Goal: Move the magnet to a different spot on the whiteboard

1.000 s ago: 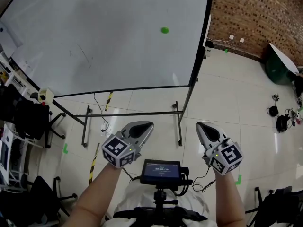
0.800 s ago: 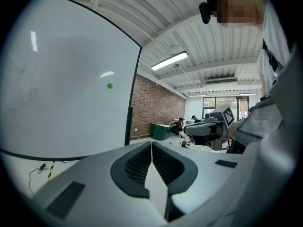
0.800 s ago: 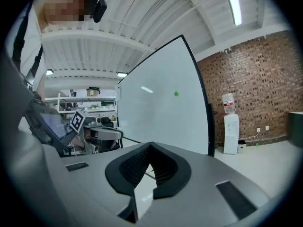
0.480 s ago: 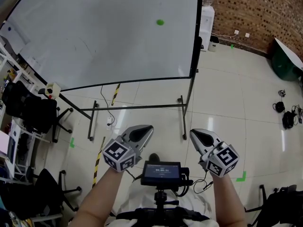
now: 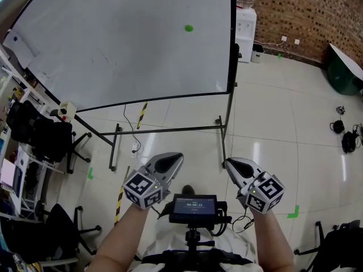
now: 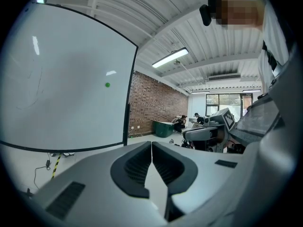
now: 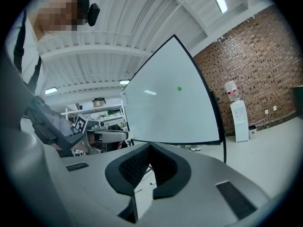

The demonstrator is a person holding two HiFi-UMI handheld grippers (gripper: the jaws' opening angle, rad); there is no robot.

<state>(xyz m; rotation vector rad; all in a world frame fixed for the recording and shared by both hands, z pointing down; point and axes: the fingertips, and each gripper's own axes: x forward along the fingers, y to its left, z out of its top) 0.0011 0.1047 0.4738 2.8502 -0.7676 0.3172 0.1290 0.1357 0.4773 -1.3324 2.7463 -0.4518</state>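
A small green magnet (image 5: 189,28) sticks to the upper right part of the big whiteboard (image 5: 113,50); the magnet (image 6: 107,84) also shows in the left gripper view and as a dot (image 7: 179,88) in the right gripper view. Both grippers are held low, well short of the board, over the floor. My left gripper (image 5: 177,157) has its jaws shut with nothing between them, tips meeting (image 6: 151,143). My right gripper (image 5: 227,162) is likewise shut and empty, tips together (image 7: 149,145).
The board stands on a black frame with feet (image 5: 221,135) on the pale tiled floor. Office chairs and shelves (image 5: 39,140) crowd the left side. A water dispenser (image 5: 244,16) stands by the brick wall; bags (image 5: 347,140) lie at the right. A small screen (image 5: 194,207) sits at my chest.
Both grippers have drifted a little lower and closer together in the head view. The view has shifted, so the whiteboard and magnet sit slightly further left.
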